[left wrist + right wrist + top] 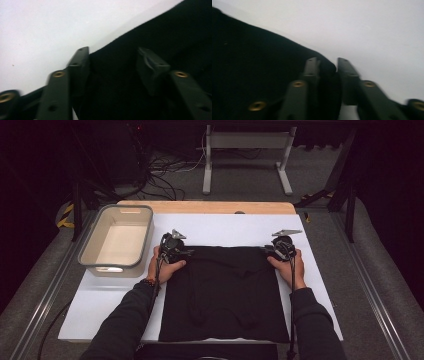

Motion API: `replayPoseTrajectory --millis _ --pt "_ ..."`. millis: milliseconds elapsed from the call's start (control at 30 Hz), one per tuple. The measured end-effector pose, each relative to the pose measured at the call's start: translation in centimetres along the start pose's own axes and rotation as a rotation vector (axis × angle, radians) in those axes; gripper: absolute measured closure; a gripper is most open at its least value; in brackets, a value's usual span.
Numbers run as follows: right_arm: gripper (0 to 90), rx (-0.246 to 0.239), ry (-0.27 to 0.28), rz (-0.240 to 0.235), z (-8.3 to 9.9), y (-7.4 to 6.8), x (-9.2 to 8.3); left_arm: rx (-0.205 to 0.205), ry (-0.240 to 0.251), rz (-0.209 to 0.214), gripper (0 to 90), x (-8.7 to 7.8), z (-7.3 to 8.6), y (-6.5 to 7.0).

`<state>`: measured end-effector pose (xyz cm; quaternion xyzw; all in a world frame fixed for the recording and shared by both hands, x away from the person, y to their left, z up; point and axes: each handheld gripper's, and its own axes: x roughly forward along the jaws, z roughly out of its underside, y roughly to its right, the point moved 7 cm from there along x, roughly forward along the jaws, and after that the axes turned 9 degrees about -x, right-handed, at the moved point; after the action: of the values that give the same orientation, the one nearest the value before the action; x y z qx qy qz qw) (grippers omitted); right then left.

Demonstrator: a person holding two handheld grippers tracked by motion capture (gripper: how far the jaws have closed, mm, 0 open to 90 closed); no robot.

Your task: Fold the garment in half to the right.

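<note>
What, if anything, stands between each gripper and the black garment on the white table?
Nothing visible. The left gripper straddles the black garment at its far left corner; the right gripper pinches its far right corner.

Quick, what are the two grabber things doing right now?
Left gripper: open, its fingers spread over the edge of the black cloth, not pinching it.
Right gripper: shut on the black cloth, at its corner.

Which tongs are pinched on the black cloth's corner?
The right tongs: jaws nearly together, black cloth bunched between them. The left tongs stand spread wide over it.
</note>
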<state>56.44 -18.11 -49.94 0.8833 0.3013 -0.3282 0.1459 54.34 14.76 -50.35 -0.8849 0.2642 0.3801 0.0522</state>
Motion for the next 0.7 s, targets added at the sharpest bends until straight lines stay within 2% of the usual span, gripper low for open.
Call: replayPoseTrajectory --millis 67,100,133,200,333,367,467,500,600,633,667,700 --pt "83.2 -0.027 -0.004 0.012 0.0 -0.2 -0.1 0.025 -0.014 0.012 73.0 -0.1 0.0 0.4" --pt "83.5 -0.031 -0.011 0.025 0.0 -0.3 -0.2 0.037 -0.019 -0.002 81.2 -0.1 0.0 0.5" --pt "83.8 -0.037 -0.016 0.047 -0.1 -0.2 -0.3 0.041 -0.021 -0.006 85.6 -0.1 0.0 0.6" --pt "84.3 -0.025 0.005 0.081 -0.2 0.3 -0.7 0.044 -0.031 -0.02 87.5 -0.1 -0.2 0.5" --pt "84.8 0.001 0.051 0.162 -0.7 1.0 -1.3 0.037 -0.002 -0.076 88.2 0.4 -1.2 -0.2" --pt "84.9 0.001 0.06 0.189 -0.9 1.1 -1.4 0.03 0.003 -0.081 88.2 0.5 -1.5 -0.4" --pt "85.0 -0.008 0.082 0.243 -1.4 1.6 -1.6 0.044 0.007 -0.115 88.3 0.8 -2.7 -0.8" --pt "85.0 -0.004 0.085 0.248 -1.5 1.8 -1.6 0.052 0.008 -0.139 88.3 1.0 -3.2 -0.9" --pt "84.7 0.022 0.096 0.27 -1.9 2.3 -1.5 0.063 0.016 -0.156 88.1 1.3 -4.5 -0.8" --pt "83.7 0.026 0.099 0.27 -2.0 2.4 -1.5 0.06 0.028 -0.173 87.9 1.4 -5.0 -0.7" --pt "78.1 0.029 0.098 0.263 -2.0 2.3 -1.2 0.05 0.044 -0.164 87.2 1.4 -5.3 -0.5" --pt "69.7 0.019 0.094 0.274 -2.0 2.3 -1.2 0.049 0.06 -0.172 86.0 1.3 -5.6 -0.3"
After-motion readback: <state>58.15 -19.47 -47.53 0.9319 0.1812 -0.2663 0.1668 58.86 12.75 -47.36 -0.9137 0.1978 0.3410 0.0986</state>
